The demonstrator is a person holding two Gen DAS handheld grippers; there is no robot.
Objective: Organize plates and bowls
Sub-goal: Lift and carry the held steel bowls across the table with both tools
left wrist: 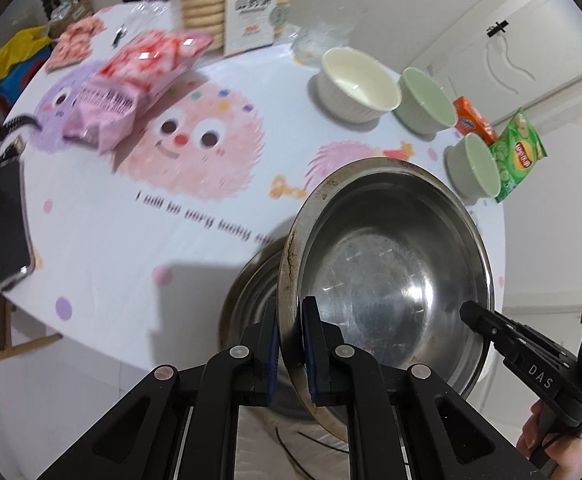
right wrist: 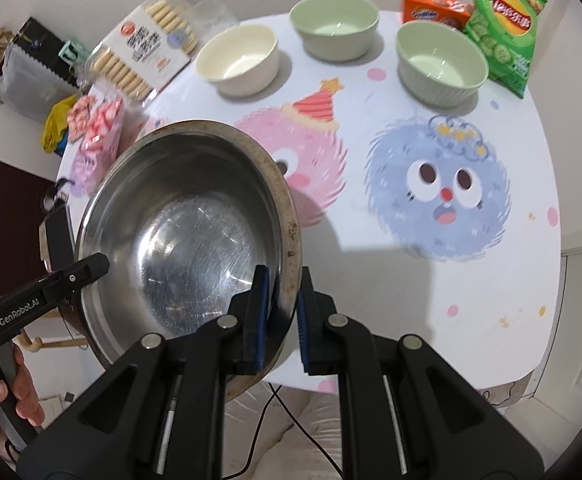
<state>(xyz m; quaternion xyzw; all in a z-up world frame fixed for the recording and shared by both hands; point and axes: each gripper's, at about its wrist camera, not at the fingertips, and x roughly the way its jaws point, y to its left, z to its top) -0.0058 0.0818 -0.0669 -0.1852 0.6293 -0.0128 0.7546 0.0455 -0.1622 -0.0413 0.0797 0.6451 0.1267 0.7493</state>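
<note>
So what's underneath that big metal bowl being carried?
Beneath the steel bowl, which both sets of jaws grip by opposite rims, the left wrist view shows part of a second metal bowl on the cartoon tablecloth. Most of it is hidden, so its contents can't be seen.

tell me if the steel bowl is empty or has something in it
Empty: the steel bowl shows bare scratched metal inside, with only brownish stains along its rim.

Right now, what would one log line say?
left hand-held gripper: shut on round steel bowl rim | right hand-held gripper: same, opposite rim
</note>
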